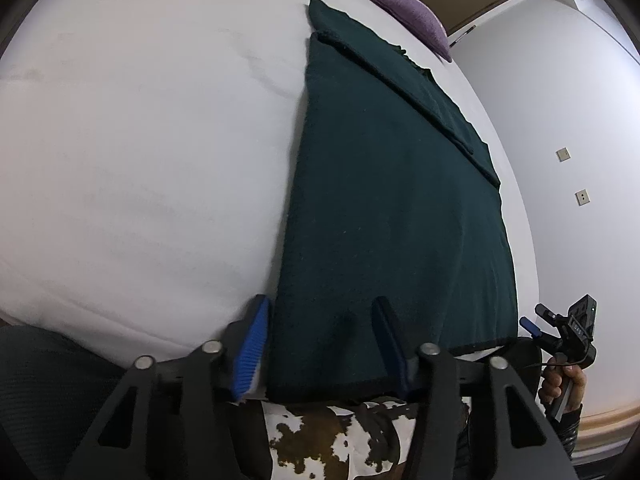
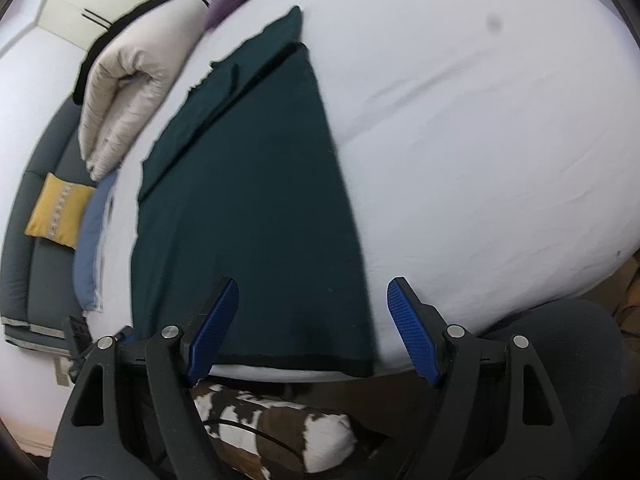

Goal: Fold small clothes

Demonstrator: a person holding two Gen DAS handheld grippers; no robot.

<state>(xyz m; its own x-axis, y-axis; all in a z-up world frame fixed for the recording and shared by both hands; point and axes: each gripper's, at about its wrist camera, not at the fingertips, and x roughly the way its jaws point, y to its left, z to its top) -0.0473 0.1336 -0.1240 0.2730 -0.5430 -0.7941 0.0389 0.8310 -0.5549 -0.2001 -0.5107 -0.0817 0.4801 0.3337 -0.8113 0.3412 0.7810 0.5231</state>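
Note:
A dark green knit garment (image 1: 384, 208) lies flat on the white bed (image 1: 140, 160), with its far side folded over in a long strip. My left gripper (image 1: 322, 344) is open at the garment's near left corner, the hem lying between its blue pads (image 1: 252, 348). My right gripper (image 2: 312, 328) is open and empty just above the garment's (image 2: 256, 208) near hem, towards its right corner. The right gripper also shows in the left wrist view (image 1: 560, 332), held in a hand beyond the hem.
A purple cushion (image 1: 416, 16) and a beige folded duvet (image 2: 120, 92) lie at the far end of the bed. A grey sofa with a yellow cushion (image 2: 56, 212) stands to the left. A brown and white patterned cloth (image 2: 280, 428) is below the bed's near edge (image 2: 280, 372).

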